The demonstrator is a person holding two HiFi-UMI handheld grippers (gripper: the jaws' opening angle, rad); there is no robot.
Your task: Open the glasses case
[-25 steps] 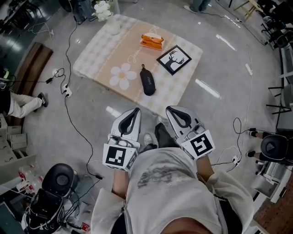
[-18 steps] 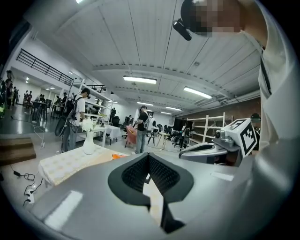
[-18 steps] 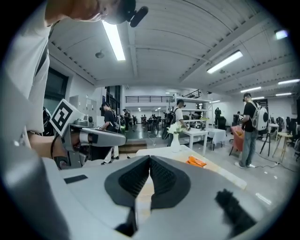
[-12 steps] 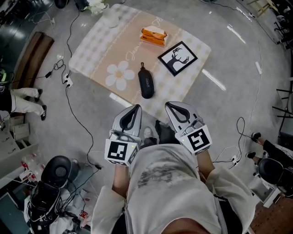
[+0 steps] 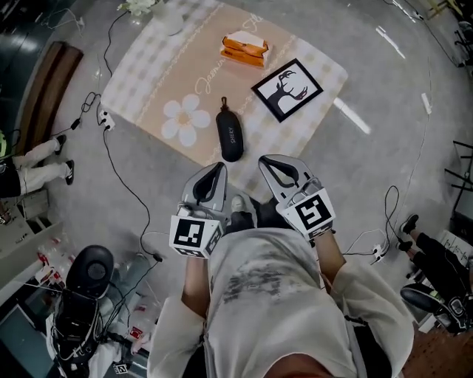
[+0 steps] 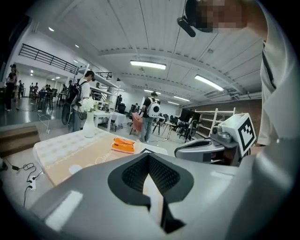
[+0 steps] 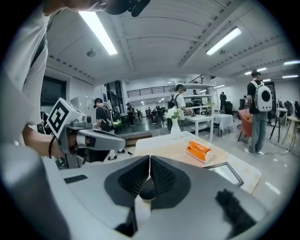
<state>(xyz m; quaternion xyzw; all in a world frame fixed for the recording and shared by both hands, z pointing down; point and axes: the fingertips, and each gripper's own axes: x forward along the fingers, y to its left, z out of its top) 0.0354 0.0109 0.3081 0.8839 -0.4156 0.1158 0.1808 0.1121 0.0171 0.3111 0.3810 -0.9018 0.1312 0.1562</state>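
Observation:
The black glasses case (image 5: 230, 136) lies shut on the low table (image 5: 148, 66), near its front edge, beside a white flower printed on the cloth. My left gripper (image 5: 215, 169) is shut and holds nothing; its tips hover just short of the table edge, below the case. Next to it my right gripper (image 5: 267, 162) is shut too, slightly right of the case. In the left gripper view the shut jaws (image 6: 148, 156) hide the case. The right gripper (image 7: 149, 160) also blocks its own view of it.
An orange box (image 5: 244, 49), a framed deer picture (image 5: 287, 89) and a white vase (image 5: 166, 18) stand on the table. Cables (image 5: 118, 173) trail over the floor at the left. People walk about in the hall behind (image 6: 151, 112).
Both grippers have come forward and lower toward the table's front edge, still shut. The case now lies closer to their tips.

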